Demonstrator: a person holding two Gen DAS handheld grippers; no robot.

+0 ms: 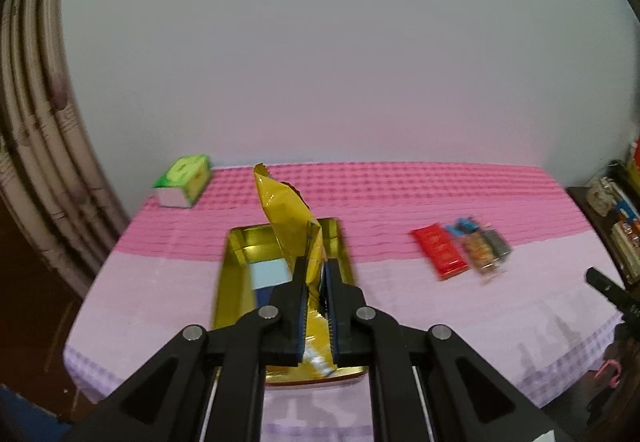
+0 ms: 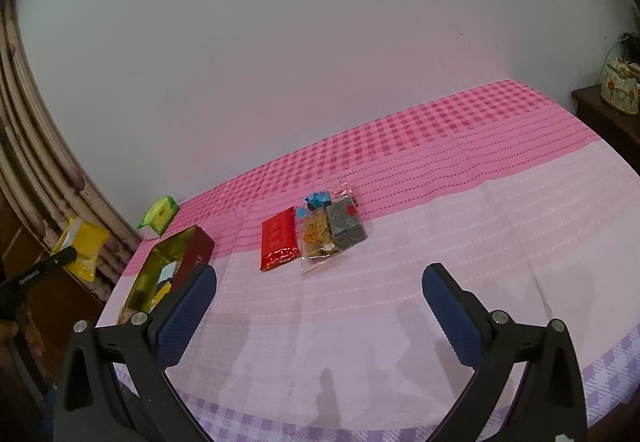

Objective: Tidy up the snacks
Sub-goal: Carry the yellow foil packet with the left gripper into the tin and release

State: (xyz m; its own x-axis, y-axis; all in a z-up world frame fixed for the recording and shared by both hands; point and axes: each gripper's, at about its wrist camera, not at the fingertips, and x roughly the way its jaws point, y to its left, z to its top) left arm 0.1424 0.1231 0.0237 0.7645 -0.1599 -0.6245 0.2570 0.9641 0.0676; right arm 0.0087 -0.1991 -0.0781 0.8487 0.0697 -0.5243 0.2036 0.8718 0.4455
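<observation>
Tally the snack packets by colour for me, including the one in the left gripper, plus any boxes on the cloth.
Yellow foil packet, held in the shut left gripper: 1
Red foil packet: 1
Clear packet of orange snacks: 1
Grey packet: 1
Small blue packet: 1
Open gold-lined tin box: 1
Green carton: 1
Total: 7

A pink checked cloth [image 2: 440, 202] covers the surface; gold tin [image 2: 160, 266] at nine o'clock, snack packets [image 2: 316, 234] centre, green box [image 2: 160, 214] at ten.
</observation>
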